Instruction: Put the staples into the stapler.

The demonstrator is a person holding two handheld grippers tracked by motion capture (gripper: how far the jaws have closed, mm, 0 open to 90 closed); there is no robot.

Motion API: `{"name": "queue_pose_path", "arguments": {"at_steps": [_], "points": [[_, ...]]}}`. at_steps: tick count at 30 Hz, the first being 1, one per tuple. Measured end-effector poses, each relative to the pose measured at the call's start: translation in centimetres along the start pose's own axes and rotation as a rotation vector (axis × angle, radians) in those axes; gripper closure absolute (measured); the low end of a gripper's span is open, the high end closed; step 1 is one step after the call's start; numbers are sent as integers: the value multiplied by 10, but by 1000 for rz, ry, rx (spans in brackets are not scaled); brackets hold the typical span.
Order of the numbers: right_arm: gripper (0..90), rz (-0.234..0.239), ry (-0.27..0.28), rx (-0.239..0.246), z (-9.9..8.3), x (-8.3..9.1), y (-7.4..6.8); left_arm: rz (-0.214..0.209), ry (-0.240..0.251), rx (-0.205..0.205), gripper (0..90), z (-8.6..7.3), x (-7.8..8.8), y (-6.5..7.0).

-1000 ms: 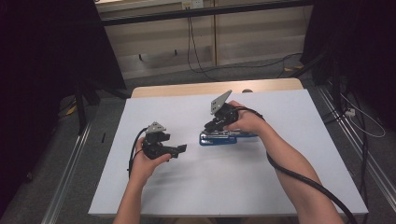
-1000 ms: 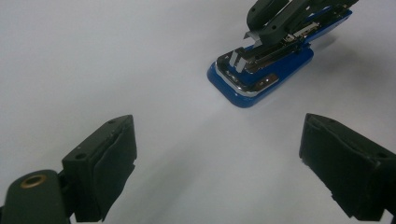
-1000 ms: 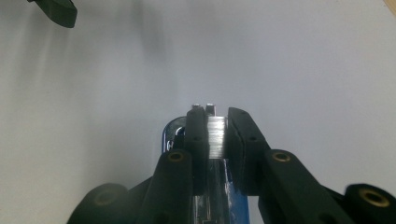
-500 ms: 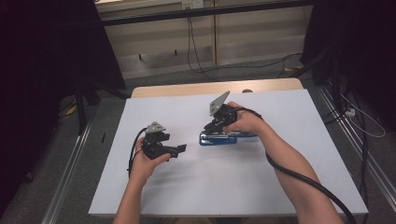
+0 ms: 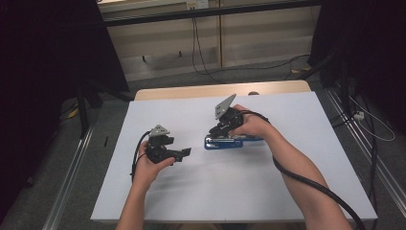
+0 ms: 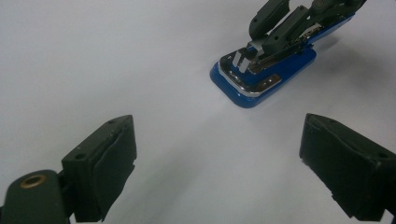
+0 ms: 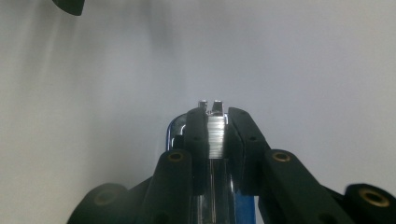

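**Right tongs clamped on the stapler, left tongs wide apart**

My right gripper (image 5: 221, 130) is closed down on the blue stapler (image 5: 230, 142), which lies flat on the white table (image 5: 239, 191) a little past the middle, toward one o'clock from the table's centre. In the right gripper view my two black pads (image 7: 198, 140) squeeze the shiny metal strip of the stapler (image 7: 215, 137) from both sides, with the blue base showing underneath. The left gripper view shows the same grip from afar: the stapler (image 6: 261, 77) sits at one o'clock, its chrome front end toward me, and my right gripper (image 6: 289, 23) bears on its top from the far end.

My left gripper (image 5: 179, 154) stands spread wide with nothing between its pads; its pads (image 6: 109, 163) frame only bare table. It rests at about nine o'clock from the stapler, well apart from it, pointing toward it.
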State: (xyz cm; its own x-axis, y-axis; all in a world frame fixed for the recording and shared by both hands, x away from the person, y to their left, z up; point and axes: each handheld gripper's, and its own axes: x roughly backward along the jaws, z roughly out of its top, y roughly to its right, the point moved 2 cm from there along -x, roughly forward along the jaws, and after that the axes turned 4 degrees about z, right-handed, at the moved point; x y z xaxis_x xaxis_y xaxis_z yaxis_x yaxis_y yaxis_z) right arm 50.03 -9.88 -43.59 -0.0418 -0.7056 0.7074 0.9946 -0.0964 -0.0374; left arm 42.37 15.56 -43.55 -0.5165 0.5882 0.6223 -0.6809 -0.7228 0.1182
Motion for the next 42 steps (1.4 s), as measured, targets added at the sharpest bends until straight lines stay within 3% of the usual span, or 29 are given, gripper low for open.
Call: {"name": "queue_pose_path", "arguments": {"at_steps": [35, 42], "points": [[789, 7, 0, 5, 1, -6, 0, -4, -2, 1, 111, 0, -1, 1], [630, -5, 25, -5, 0, -5, -3, -3, -2, -2, 111, 0, -1, 1]]}}
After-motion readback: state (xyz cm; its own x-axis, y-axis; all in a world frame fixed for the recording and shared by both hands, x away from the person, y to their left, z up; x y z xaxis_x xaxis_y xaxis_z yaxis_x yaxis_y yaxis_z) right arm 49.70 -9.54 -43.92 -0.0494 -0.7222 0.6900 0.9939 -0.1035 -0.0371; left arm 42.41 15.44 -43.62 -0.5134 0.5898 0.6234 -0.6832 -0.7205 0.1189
